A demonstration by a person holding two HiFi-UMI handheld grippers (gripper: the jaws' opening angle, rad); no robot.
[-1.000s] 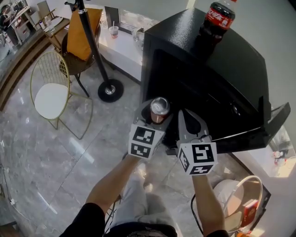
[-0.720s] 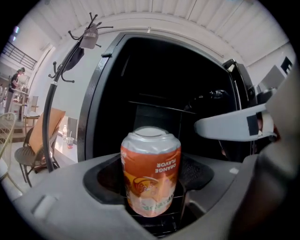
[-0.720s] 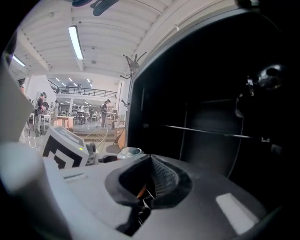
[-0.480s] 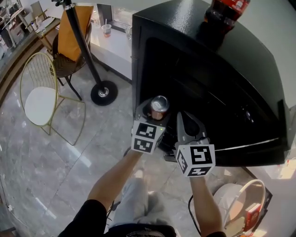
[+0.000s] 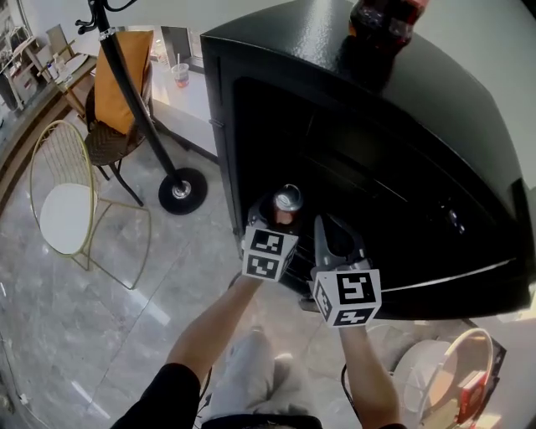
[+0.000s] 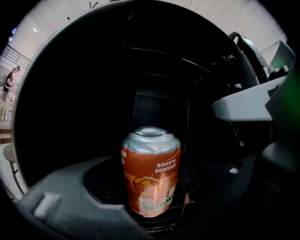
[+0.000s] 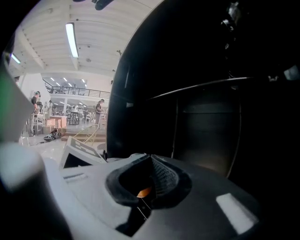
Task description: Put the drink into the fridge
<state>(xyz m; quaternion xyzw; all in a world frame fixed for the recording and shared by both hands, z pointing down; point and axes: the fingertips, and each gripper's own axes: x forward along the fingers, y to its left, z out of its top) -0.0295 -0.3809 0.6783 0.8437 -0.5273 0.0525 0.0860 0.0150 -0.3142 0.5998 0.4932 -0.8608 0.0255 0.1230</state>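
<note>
An orange soda can [image 6: 151, 171] stands upright between the jaws of my left gripper [image 6: 151, 192], which is shut on it. In the head view the can [image 5: 287, 204] and left gripper [image 5: 280, 219] are at the mouth of the open black fridge [image 5: 435, 109], level with its lower part. The fridge's interior [image 6: 154, 79] is dark, with a wire shelf faintly showing. My right gripper [image 5: 329, 235] is close beside the left, to its right, and its jaws meet with nothing between them. In the right gripper view my right gripper [image 7: 147, 187] also points into the fridge.
A cola bottle [image 5: 381, 21] stands on top of the fridge. The fridge door's edge [image 5: 469, 272] runs at the right. On the marble floor to the left are a gold wire chair [image 5: 63, 209] and a black pole with a round base [image 5: 180, 188]. A white counter [image 5: 188, 96] is behind.
Both grippers have sunk and gone closer to the fridge opening, the can still held in the left. The dark opening now fills more of the head view.
</note>
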